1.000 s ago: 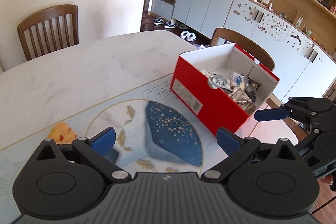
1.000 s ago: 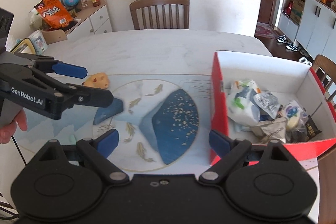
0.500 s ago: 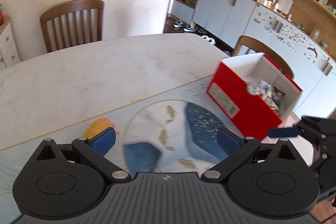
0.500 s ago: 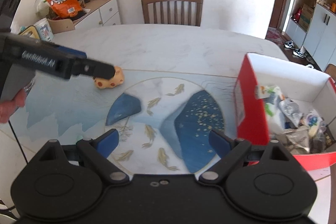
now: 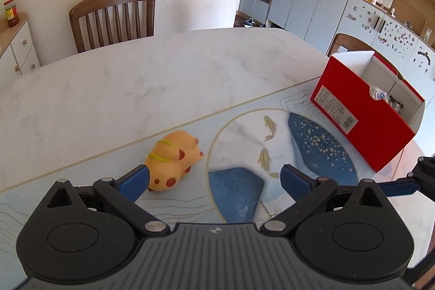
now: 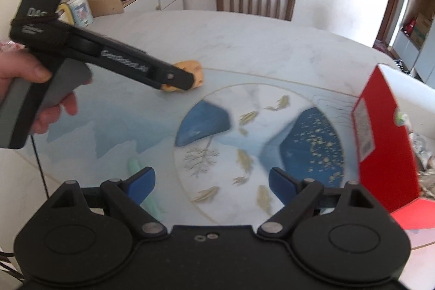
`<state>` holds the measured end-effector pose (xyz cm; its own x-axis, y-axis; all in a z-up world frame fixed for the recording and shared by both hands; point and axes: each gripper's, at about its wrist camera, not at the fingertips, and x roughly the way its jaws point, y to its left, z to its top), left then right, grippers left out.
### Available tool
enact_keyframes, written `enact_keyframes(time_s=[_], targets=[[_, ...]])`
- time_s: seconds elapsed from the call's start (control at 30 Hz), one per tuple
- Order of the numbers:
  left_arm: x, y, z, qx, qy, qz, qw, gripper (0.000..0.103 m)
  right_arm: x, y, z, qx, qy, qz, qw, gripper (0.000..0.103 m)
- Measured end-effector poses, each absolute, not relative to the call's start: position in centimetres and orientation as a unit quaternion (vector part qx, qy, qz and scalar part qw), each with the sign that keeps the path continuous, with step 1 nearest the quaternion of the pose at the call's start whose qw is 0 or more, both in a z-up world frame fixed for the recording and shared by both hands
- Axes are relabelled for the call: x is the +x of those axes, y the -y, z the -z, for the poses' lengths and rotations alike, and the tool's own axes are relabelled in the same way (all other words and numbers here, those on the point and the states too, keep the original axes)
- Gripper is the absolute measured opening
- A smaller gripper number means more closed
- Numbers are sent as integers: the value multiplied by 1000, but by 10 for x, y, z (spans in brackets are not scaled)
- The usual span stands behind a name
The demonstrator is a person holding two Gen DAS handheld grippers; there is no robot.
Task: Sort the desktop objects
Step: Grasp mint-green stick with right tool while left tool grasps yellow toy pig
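Red box [image 5: 361, 124] partly filled; orange toy [image 5: 172, 163] on table [image 5: 136, 89] unsorted; left gripper [image 5: 214, 181] and right gripper [image 6: 212, 181] wide, empty.

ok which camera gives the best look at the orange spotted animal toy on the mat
The left wrist view: the orange spotted soft animal toy lies whole and sharp just ahead of the open left gripper. In the right wrist view it is blurred, farther off and mostly covered by the left gripper's black finger.
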<state>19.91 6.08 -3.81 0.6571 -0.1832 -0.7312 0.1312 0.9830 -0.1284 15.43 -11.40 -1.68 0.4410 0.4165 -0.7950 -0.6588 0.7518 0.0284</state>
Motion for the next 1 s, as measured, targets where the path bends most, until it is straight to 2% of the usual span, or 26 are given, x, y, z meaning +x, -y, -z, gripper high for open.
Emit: enact_keyframes(time_s=[0.47,0.63,0.77,0.9,1.0], targets=[[217,-79,68,1,-386,86,918,103,139,77,41,-183,-436,-359,805,87],[224,-82,78,6,-381,85,921,103,137,69,56,-194,-445,-360,797,83],[226,-80,85,20,-380,91,920,102,131,61,64,-215,-443,-370,788,76],[226,-79,88,31,-374,96,922,102,126,53,71,-230,-445,-378,779,59],[227,-78,91,37,-372,99,922,99,124,50,73,-234,-448,-382,774,53]])
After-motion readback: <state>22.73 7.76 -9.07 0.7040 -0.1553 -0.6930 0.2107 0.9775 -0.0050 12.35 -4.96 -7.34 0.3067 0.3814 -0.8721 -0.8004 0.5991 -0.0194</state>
